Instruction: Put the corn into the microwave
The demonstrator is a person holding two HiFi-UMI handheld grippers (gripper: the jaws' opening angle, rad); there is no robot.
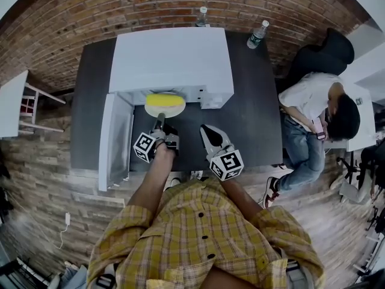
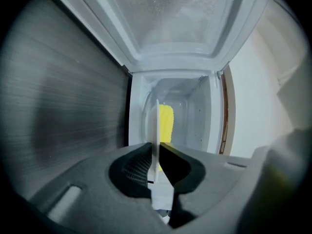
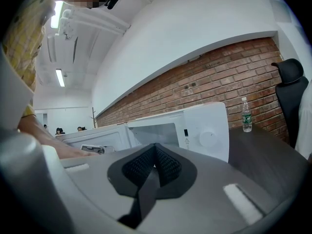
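A yellow corn cob point(image 1: 165, 100) lies on a white plate point(image 1: 165, 112) at the mouth of the white microwave point(image 1: 171, 59), whose door point(image 1: 117, 140) hangs open to the left. My left gripper point(image 1: 160, 124) is shut on the plate's near rim. In the left gripper view the plate point(image 2: 156, 130) shows edge-on between the jaws of the left gripper point(image 2: 156, 160), with the corn point(image 2: 166, 123) beyond it inside the cavity opening. My right gripper point(image 1: 209, 135) is shut on nothing, above the dark table to the right of the plate. In its own view the right gripper point(image 3: 155, 152) faces the microwave point(image 3: 204, 130).
Two water bottles point(image 1: 203, 17) point(image 1: 257, 34) stand at the back of the dark table point(image 1: 252, 119). A person point(image 1: 313, 113) stands at the right beside a black chair point(image 1: 322, 56). A white side table point(image 1: 12, 104) is at the left.
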